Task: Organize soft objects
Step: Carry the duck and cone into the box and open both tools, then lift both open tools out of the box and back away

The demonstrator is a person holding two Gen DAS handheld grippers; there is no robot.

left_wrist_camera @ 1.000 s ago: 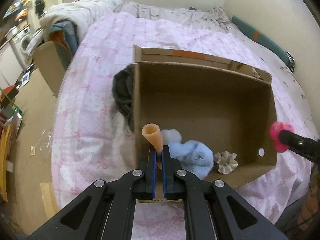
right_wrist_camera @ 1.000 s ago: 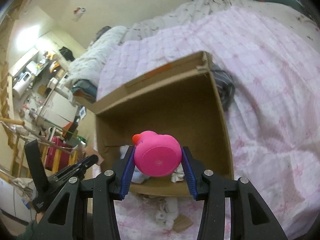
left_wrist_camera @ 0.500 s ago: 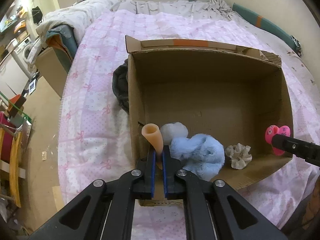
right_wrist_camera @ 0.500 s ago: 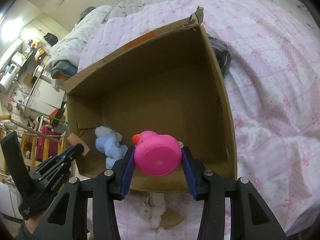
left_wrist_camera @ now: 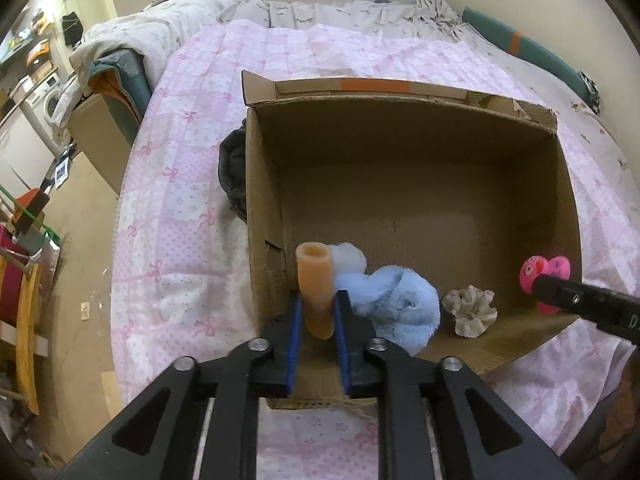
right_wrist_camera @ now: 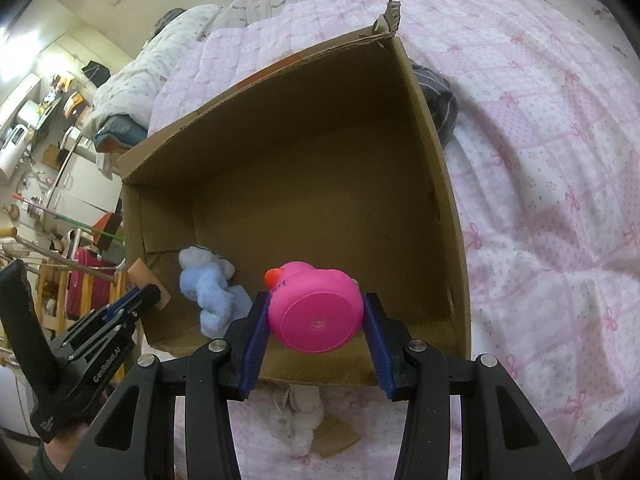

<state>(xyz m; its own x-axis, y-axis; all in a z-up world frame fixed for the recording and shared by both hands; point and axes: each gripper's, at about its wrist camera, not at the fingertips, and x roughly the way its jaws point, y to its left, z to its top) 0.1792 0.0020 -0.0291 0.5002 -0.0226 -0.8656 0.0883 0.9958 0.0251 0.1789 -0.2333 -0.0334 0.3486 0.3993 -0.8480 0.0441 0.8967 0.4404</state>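
Note:
An open cardboard box (left_wrist_camera: 400, 128) (right_wrist_camera: 280, 92) stands on the pink bed. Inside lie a light blue plush (left_wrist_camera: 394, 304) (right_wrist_camera: 208, 284) and a beige scrunchie (left_wrist_camera: 470, 310). My left gripper (left_wrist_camera: 318, 316) holds a soft orange tube (left_wrist_camera: 316, 288) over the box's near left corner; its jaws have parted and barely touch the tube. It shows in the right wrist view (right_wrist_camera: 140, 300). My right gripper (right_wrist_camera: 316, 316) is shut on a pink rubber duck (right_wrist_camera: 316, 308) (left_wrist_camera: 544, 276) over the near right edge.
A dark garment (left_wrist_camera: 232, 172) (right_wrist_camera: 436, 100) lies against the box's left outer wall. A pale soft item (right_wrist_camera: 298, 420) lies on the bedspread below the box's near wall. A second carton (left_wrist_camera: 100, 128) and clutter stand beside the bed's left edge.
Both grippers have moved closer over the box, so I look deeper into it. The left jaws have widened around the orange tube. The duck stays gripped.

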